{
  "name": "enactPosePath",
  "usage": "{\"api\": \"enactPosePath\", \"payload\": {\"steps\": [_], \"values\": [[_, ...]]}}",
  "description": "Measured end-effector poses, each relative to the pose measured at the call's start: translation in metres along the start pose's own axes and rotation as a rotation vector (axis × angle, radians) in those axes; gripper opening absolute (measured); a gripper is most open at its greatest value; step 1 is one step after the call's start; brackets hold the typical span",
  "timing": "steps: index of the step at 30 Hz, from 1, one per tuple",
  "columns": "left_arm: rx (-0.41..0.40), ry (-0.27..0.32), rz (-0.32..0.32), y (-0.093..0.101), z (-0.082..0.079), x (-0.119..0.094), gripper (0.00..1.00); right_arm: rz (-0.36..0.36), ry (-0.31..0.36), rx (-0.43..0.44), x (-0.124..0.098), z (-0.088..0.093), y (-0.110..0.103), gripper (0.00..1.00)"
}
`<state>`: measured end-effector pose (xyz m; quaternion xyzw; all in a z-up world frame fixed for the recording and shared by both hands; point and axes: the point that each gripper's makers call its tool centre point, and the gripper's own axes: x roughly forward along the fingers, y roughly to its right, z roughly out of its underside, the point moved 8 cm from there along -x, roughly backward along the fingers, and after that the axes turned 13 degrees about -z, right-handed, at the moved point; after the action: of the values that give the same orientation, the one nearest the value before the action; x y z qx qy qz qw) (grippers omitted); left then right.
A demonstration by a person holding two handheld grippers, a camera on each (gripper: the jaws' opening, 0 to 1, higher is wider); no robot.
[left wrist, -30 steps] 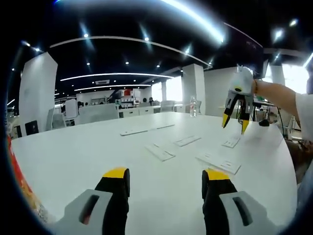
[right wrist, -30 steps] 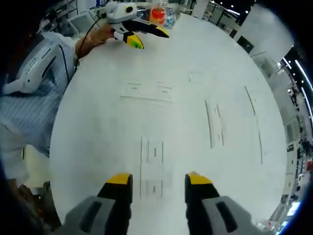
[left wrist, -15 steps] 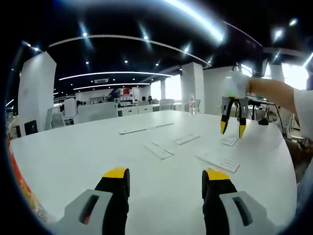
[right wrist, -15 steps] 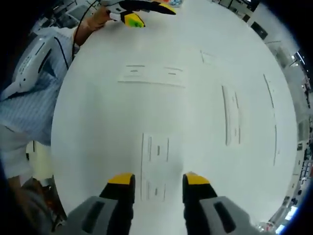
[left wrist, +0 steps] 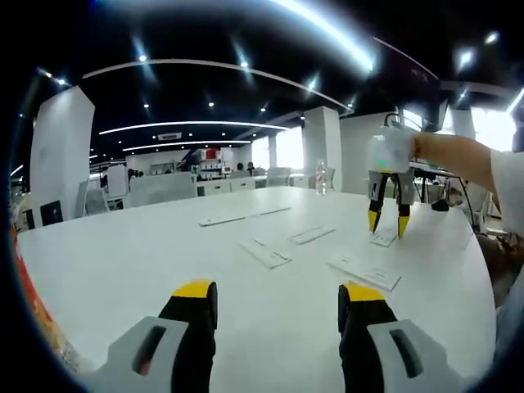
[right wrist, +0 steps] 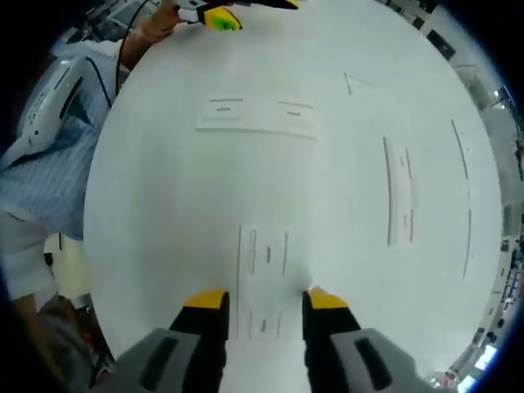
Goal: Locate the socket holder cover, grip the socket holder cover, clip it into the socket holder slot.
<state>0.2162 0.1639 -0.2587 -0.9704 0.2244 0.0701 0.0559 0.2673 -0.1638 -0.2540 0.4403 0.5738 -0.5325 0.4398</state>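
Several flat white socket holder parts lie on a white round table (left wrist: 123, 262). My right gripper (right wrist: 266, 300) points straight down, open, its yellow-tipped jaws on either side of a small white slotted piece (right wrist: 264, 266) on the table. In the left gripper view that same right gripper (left wrist: 388, 221) hangs just above that small piece (left wrist: 383, 238), held by a person's arm (left wrist: 467, 157). My left gripper (left wrist: 278, 293) is low over the near table, open, with nothing between its jaws. It also appears at the far edge in the right gripper view, as the left gripper (right wrist: 214, 15).
Other white parts lie around: a wide plate (right wrist: 255, 116), a narrow holder (right wrist: 401, 201), a long strip (right wrist: 467, 205) and a small square (right wrist: 356, 83). The person's striped sleeve (right wrist: 49, 164) is at the table's left edge. Office desks and a bottle (left wrist: 322, 176) stand behind.
The right gripper has come down and slightly over, so the small white piece now sits between its jaws. The left gripper has stayed still.
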Motion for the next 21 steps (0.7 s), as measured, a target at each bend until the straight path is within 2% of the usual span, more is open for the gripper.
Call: {"api": "enactPosePath", "payload": {"steps": [16, 21], "values": [[0.001, -0.009, -0.003, -0.0011, 0.0016, -0.0001, 0.6, 0.002, -0.019, -0.003, 0.0015, -0.002, -0.0053, 0.32], [0.003, -0.014, -0.005, -0.0015, 0.0024, -0.0001, 0.59, 0.007, -0.02, -0.001, 0.0018, -0.0026, -0.005, 0.27]]}}
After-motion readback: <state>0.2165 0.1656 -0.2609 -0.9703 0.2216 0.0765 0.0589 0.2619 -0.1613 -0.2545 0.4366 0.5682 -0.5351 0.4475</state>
